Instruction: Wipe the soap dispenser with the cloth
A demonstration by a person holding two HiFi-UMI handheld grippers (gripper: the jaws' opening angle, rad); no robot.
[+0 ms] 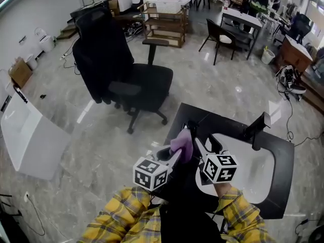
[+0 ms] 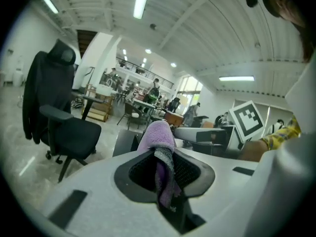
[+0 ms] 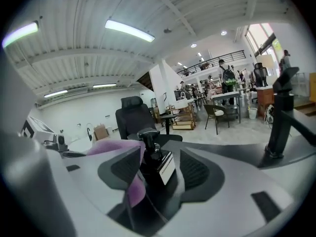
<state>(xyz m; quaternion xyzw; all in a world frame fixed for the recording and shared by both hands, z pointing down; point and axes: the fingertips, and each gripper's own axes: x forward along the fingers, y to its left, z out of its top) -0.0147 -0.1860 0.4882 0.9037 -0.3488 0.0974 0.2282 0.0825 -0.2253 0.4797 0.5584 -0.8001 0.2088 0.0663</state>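
The purple cloth (image 2: 159, 138) is pinched in my left gripper (image 2: 165, 158), which is shut on it; a fold stands up above the jaws and a tail hangs below. In the head view the cloth (image 1: 182, 143) sits between both grippers over the black counter. The soap dispenser (image 3: 154, 157), a black pump bottle with a white label, stands between the jaws of my right gripper (image 3: 158, 168). Its pads stand apart from the bottle, so it is open. The cloth (image 3: 117, 148) lies against the dispenser's left side.
A black counter (image 1: 202, 118) holds a white basin (image 1: 255, 173) with a black faucet (image 1: 257, 128) behind it. A black office chair (image 1: 121, 77) stands on the marble floor to the left. A white panel (image 1: 28, 138) leans at far left.
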